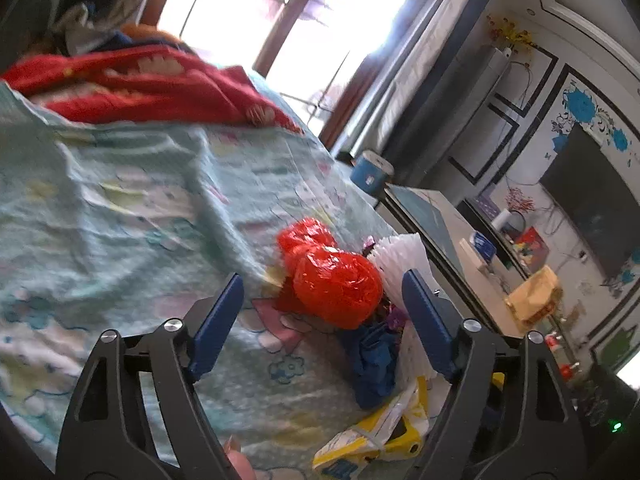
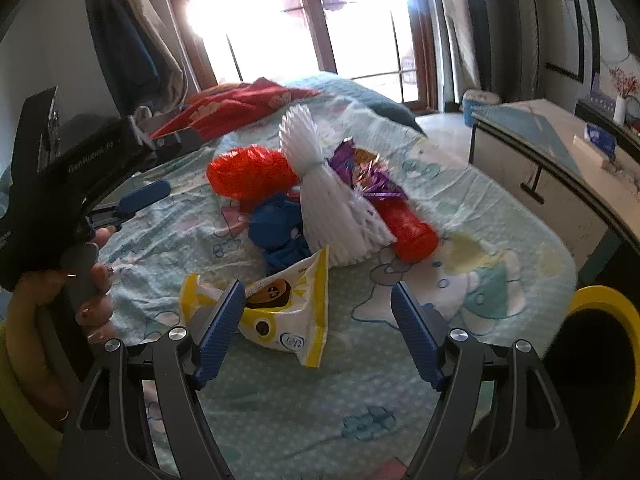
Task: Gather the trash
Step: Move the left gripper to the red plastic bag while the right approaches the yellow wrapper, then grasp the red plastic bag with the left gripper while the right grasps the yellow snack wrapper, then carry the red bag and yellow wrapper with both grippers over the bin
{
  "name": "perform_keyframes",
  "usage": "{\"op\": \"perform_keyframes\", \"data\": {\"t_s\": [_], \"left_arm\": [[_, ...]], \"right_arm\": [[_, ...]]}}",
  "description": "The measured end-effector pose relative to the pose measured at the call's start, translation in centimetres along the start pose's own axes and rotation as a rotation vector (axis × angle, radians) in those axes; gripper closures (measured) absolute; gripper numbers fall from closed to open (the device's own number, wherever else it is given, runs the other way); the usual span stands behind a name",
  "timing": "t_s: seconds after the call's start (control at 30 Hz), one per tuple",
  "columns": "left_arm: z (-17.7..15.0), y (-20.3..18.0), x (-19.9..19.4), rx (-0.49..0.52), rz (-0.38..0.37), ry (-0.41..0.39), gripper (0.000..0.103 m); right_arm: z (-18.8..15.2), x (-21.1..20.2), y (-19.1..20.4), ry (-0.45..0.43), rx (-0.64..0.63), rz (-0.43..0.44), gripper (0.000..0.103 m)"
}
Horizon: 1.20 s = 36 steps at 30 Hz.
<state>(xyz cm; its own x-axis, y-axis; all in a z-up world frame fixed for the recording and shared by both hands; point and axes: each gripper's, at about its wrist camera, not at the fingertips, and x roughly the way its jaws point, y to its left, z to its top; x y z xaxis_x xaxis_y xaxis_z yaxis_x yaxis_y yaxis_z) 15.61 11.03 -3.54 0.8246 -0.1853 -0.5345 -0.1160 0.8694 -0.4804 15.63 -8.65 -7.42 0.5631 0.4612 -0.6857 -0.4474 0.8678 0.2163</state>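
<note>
Trash: crinkled red plastic bag (image 1: 338, 286), ribbed white foam sleeve (image 2: 320, 184), glossy yellow wrapper (image 2: 280, 308) on quilted bed (image 2: 400, 400).
Left claw (image 1: 324, 320): wide apart, empty.
Right claw (image 2: 318, 332): wide apart, empty.

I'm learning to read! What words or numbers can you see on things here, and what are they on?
"GenRobot.AI": on the black body of the left gripper, seen from the right wrist; a little blurred.
Yellow and white snack bag: a round mark with figures, too blurred to read.
Tissue pack on the desk: too small to read.
</note>
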Motion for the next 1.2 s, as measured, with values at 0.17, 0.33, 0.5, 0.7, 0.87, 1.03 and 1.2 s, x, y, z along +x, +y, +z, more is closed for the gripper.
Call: {"op": "perform_keyframes", "data": {"t_s": [0.17, 0.33, 0.5, 0.7, 0.87, 1.03, 1.2], "left_arm": [[0.2, 0.3, 2.0, -0.031, -0.03, 0.048, 0.035], [0.0, 0.6, 3.5, -0.053, -0.041, 0.082, 0.049], [-0.6, 1.0, 3.8, -0.065, -0.055, 0.102, 0.071], [-1.2, 1.3, 2.8, -0.071, -0.058, 0.09, 0.088], [-1.1, 1.7, 0.3, -0.059, -0.044, 0.02, 0.091], [-0.5, 1.2, -1.9, -0.014, -0.023, -0.035, 0.091], [-0.2, 0.6, -4.0, 0.03, -0.011, -0.08, 0.092]], "right_arm": [[-0.1, 2.0, -0.7, 0.065, 0.063, 0.062, 0.033], [-0.2, 2.4, -0.8, 0.072, 0.088, 0.148, 0.049], [-0.6, 2.1, -0.2, 0.079, 0.077, 0.193, 0.066], [-1.4, 1.2, 0.1, 0.088, 0.082, 0.221, 0.092], [-1.8, -0.5, 1.1, 0.053, 0.035, 0.207, 0.094], [-1.9, -2.2, 2.2, -0.005, -0.027, 0.183, 0.095], [-1.5, -3.8, 2.3, -0.068, -0.049, 0.166, 0.095]]}}
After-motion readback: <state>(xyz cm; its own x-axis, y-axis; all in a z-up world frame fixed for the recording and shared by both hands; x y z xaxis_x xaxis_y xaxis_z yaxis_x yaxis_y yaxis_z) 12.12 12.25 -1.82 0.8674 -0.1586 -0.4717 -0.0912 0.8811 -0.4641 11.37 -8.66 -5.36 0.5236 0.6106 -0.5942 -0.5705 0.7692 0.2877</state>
